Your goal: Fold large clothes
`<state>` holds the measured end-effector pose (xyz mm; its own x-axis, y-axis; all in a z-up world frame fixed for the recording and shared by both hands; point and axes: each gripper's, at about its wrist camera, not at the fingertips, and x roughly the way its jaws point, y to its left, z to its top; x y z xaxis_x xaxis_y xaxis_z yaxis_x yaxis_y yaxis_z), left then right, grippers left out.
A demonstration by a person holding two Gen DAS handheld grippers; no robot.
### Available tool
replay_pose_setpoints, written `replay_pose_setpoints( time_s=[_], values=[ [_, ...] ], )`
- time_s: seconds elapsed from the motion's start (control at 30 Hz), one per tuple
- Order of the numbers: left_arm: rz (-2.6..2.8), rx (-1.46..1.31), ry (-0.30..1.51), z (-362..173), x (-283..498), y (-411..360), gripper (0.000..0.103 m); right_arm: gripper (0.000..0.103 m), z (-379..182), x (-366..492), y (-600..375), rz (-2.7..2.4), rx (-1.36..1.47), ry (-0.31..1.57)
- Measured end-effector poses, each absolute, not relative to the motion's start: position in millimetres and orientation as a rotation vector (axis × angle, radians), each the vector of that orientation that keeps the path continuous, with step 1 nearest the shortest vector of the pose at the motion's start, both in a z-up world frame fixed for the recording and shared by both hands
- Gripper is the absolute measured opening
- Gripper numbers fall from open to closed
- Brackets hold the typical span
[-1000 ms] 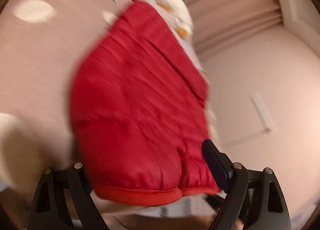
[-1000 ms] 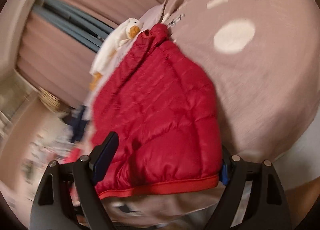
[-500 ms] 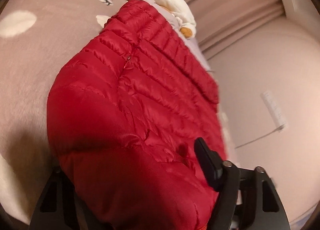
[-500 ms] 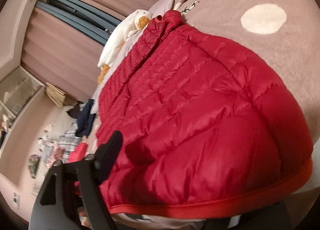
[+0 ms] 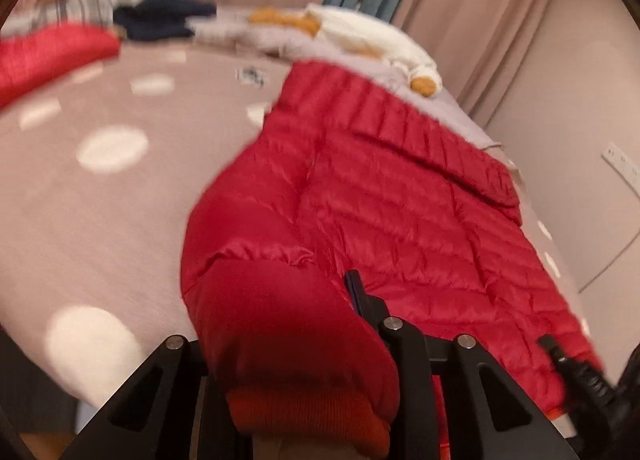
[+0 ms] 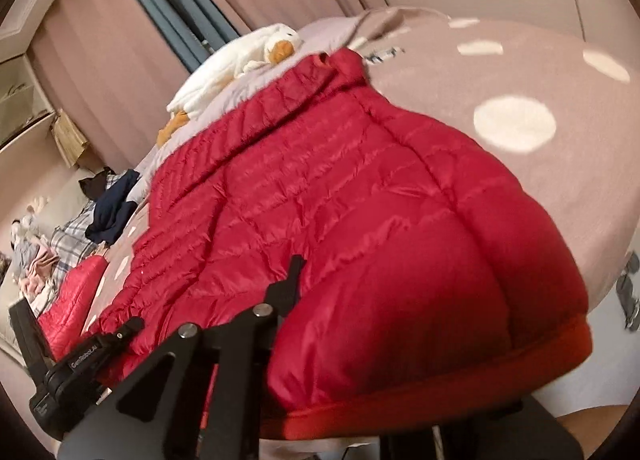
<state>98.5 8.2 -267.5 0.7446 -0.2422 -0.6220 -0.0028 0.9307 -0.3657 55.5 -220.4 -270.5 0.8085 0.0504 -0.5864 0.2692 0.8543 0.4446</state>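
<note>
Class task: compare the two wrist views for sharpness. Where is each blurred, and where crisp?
Left wrist view: motion-smeared; the plush duck and far clothes streak, the red down jacket is soft. Right wrist view: the jacket's quilting reads crisp, softer near the hem; fisheye bends both.

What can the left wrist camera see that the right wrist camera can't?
Only the left wrist view shows the white wall socket. Only the right wrist view shows the shelves and a cardboard box. Both show the red puffer jacket gripped at its hem, the spotted blanket, the white plush duck and the curtains.
</note>
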Motion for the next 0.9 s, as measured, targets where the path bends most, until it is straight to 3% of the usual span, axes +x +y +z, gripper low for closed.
replay_pose_setpoints(
  time_s=[0.4, 0.9],
  values=[
    [-0.186, -0.391, 0.538, -165, 104, 18, 0.025, 0.013, -169, 38, -228, -0.054, 0.551, 0.399],
    [-0.174, -0.365, 0.478, -123, 80, 19, 0.025, 0.014, -110, 42, -216, 0.004, 0.459, 0.338]
  ],
)
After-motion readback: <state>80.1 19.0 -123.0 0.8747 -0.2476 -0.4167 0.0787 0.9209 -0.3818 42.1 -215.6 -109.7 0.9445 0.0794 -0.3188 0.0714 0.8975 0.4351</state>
